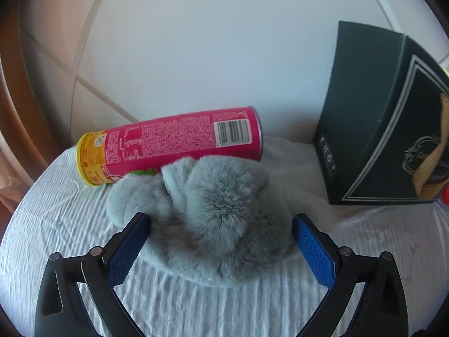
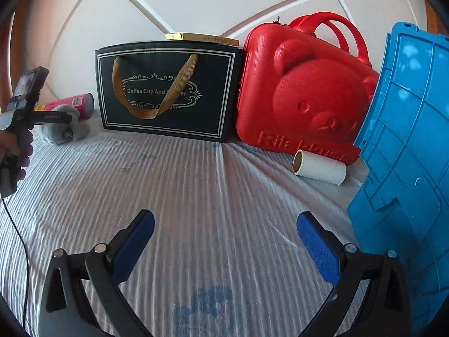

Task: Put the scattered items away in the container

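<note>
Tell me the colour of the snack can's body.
Pink, with a yellow end; clearest in the left wrist view.

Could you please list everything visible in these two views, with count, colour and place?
Fluffy toy: one, grey, on the white cloth, between the left claw's fingers.
Snack can: one, pink with yellow end, lying on its side behind the toy.
Gift box: one, black with tan strap, standing at the back.
Flat box: one, gold, on top of the gift box.
Bear case: one, red, right of the gift box.
Paper roll: one, white, lying in front of the case.
Crate: one, blue, far right.
Cloth: one, white ribbed, under everything.
Left claw: open around the toy.
Right claw: open, holding nothing.
Hand: one, gripping the left handle.
</note>
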`<state>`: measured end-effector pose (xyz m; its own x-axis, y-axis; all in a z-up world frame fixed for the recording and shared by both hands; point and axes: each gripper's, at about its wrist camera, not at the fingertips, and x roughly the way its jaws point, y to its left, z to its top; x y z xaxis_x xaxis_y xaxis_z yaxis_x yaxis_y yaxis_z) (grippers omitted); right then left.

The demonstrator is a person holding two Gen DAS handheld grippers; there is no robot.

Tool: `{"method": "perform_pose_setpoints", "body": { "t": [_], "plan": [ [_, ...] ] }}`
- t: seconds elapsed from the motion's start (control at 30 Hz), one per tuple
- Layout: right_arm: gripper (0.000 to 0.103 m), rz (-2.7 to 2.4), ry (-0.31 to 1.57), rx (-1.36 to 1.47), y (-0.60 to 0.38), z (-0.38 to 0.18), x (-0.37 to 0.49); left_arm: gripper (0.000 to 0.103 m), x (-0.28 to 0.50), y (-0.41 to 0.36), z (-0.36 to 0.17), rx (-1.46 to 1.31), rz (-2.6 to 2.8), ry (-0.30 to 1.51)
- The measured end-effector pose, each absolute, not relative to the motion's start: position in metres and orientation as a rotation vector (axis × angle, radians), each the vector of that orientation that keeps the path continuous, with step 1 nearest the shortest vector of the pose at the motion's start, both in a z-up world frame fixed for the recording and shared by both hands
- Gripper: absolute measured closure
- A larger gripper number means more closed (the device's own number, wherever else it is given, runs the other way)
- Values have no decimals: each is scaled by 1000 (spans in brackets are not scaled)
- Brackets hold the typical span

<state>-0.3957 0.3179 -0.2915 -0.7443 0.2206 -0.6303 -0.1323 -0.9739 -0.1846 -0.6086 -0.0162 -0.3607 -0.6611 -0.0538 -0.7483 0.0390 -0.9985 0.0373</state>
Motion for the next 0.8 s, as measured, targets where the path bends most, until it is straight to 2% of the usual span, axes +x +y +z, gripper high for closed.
{"method": "perform_pose_setpoints", "body": {
  "t": [0.03, 0.1, 0.13, 0.17, 0.2, 0.23, 0.5, 0.8],
  "plan": [
    [0, 2740, -199, -1022, 322, -294, -401, 11, -612, -19, -364, 1277, -2805, -13],
    [0, 2681, -229, -1028, 334, -302, -415, 39, -608, -24, -364, 1257, -2829, 14],
    [0, 2649, -240, -1030, 341, -307, -423, 46, -601, -22, -360, 1238, -2861, -1],
    [0, 2616, -250, -1027, 348, -310, -431, 64, -592, -19, -356, 1216, -2891, -41],
    [0, 2589, -256, -1027, 355, -314, -441, 90, -582, -17, -350, 1187, -2924, -55],
    [0, 2570, -260, -1031, 361, -317, -450, 94, -572, -18, -346, 1170, -2934, -57],
    [0, 2422, -341, -1021, 401, -329, -512, 96, -513, -37, -326, 1112, -3028, 36],
    [0, 2238, -455, -1040, 422, -344, -554, 98, -471, -35, -305, 1030, -3102, -38]
  ]
}}
